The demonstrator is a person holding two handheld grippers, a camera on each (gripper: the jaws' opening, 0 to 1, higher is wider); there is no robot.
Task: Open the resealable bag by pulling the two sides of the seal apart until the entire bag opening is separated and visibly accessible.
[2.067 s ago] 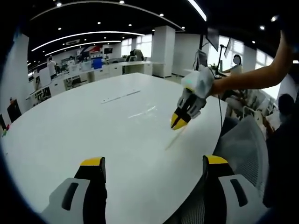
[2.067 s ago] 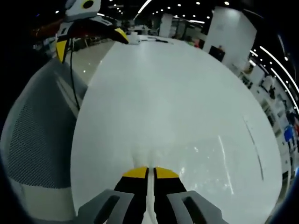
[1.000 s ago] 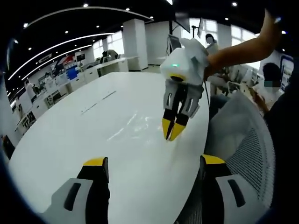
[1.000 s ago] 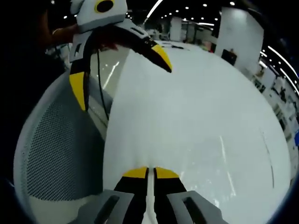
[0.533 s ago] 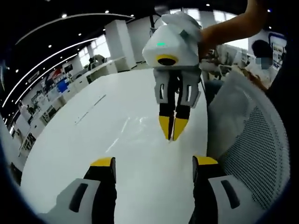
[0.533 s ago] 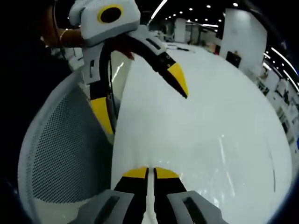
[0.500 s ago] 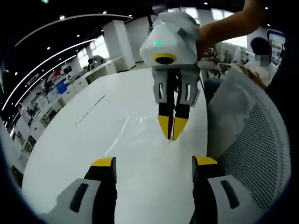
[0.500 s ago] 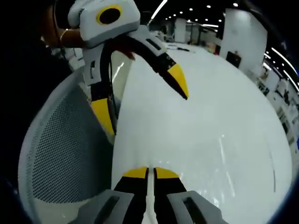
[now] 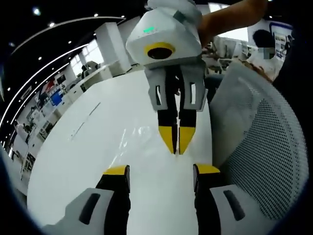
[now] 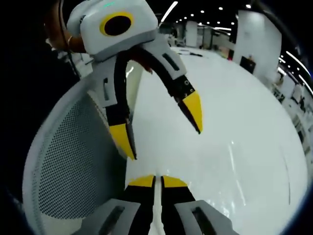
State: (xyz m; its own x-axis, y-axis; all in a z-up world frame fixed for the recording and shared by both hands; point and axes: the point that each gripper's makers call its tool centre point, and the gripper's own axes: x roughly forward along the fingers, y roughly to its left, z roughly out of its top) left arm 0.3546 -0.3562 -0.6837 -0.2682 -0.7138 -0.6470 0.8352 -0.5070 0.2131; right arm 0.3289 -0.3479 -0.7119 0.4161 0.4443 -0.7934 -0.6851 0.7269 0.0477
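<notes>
Two grippers met over the bag seal

Two grippers faced each other just above the white table. Nearest in the right gripper view, the right gripper had its yellow-tipped jaws pressed together on a thin white strip, in my judgement one edge of the resealable bag. The bag itself was clear film, nearly invisible on the glossy table; faint shiny creases marked where it lay. Beyond, the left gripper stood with jaws wide apart, holding nothing. To do this step well, I think it should take the opposite lip of the seal only, near the other grip, then pull outward evenly, because smooth film slips easily. A grey mesh chair stood beside the table's curved edge.
</notes>
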